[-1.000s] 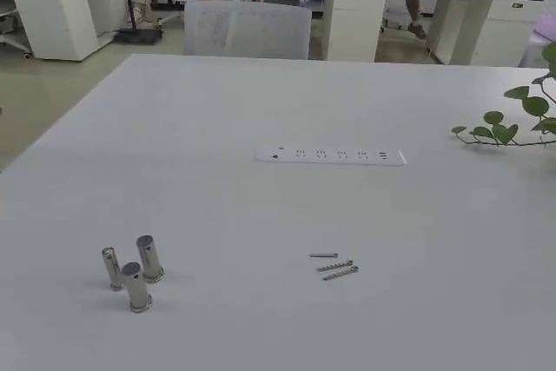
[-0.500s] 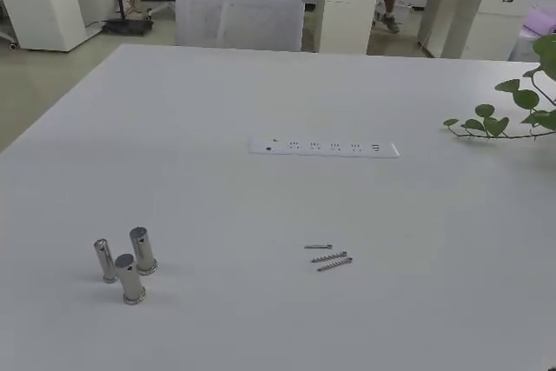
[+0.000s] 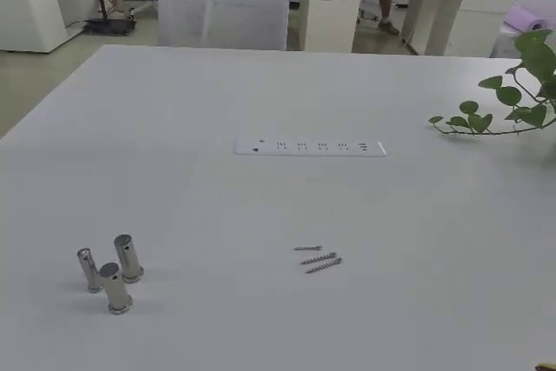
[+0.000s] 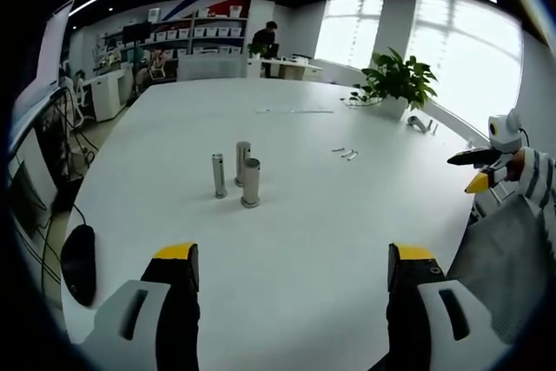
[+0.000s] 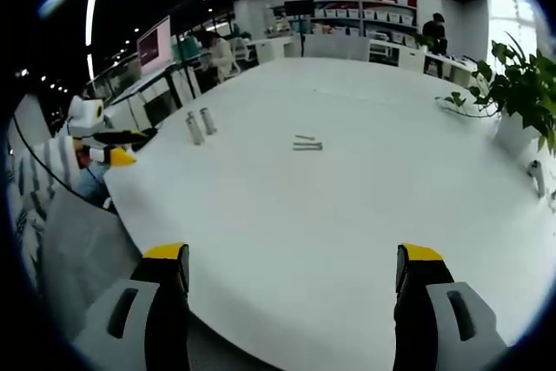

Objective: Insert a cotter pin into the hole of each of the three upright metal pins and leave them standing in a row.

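metal pins [image 4: 236, 175] stand ahead of the left claw [image 4: 293, 256], cotter pins [image 5: 304, 143] ahead of the right claw [image 5: 293, 256], both claws level and spread wide.

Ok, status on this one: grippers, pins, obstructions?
Open, empty: left gripper, right gripper. Three metal pins upright, clustered; cotter pins loose alongside, none inserted. Far side: power strip, plant, clear of the work.

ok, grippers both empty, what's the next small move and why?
Probably bring the right gripper forward to the three cotter pins and close on one. It and the left gripper are open and empty, near the table edge; all three cotter pins lie loose, and the metal pins stand upright in a cluster.
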Tool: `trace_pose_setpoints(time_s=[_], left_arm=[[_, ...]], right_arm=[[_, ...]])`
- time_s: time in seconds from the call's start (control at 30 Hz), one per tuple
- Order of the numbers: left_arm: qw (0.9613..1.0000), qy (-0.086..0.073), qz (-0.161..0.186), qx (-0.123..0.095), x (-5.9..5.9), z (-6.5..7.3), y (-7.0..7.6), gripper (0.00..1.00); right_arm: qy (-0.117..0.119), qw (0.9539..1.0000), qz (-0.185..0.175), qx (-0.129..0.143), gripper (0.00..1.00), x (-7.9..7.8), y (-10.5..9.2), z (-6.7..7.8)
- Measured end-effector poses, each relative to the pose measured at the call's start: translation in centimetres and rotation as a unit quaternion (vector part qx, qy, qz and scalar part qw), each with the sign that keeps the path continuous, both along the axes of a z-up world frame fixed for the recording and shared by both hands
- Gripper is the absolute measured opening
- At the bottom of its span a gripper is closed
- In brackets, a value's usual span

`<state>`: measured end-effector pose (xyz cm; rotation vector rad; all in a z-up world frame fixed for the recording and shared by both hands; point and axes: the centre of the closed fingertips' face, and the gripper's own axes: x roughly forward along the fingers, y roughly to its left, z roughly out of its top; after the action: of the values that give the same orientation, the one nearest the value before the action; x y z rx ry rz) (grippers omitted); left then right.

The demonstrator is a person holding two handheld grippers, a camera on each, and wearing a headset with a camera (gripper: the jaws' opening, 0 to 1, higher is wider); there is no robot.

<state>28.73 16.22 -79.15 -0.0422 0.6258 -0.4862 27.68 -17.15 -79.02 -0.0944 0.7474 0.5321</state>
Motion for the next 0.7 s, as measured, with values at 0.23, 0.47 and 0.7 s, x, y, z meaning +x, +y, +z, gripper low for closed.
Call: trace_pose_setpoints(time_s=[0.23,0.47,0.7], left_arm=[[0.9999,-0.01,-0.007,0.009,1.5,-0.2,-0.9,0.86],[0.9997,-0.015,-0.016,0.008,2.9,-0.4,-1.7,0.83],[0.9996,-0.019,-0.017,0.015,4.3,-1.1,-1.7,0.78]], right_arm=[[0.001,1.0,-0.004,0.0,1.0,0.0,-0.1,0.1],[-0.001,1.0,-0.004,0.0,1.0,-0.1,0.0,0.2],[0.001,1.0,-0.005,0.001,1.0,-0.2,0.1,0.2]])
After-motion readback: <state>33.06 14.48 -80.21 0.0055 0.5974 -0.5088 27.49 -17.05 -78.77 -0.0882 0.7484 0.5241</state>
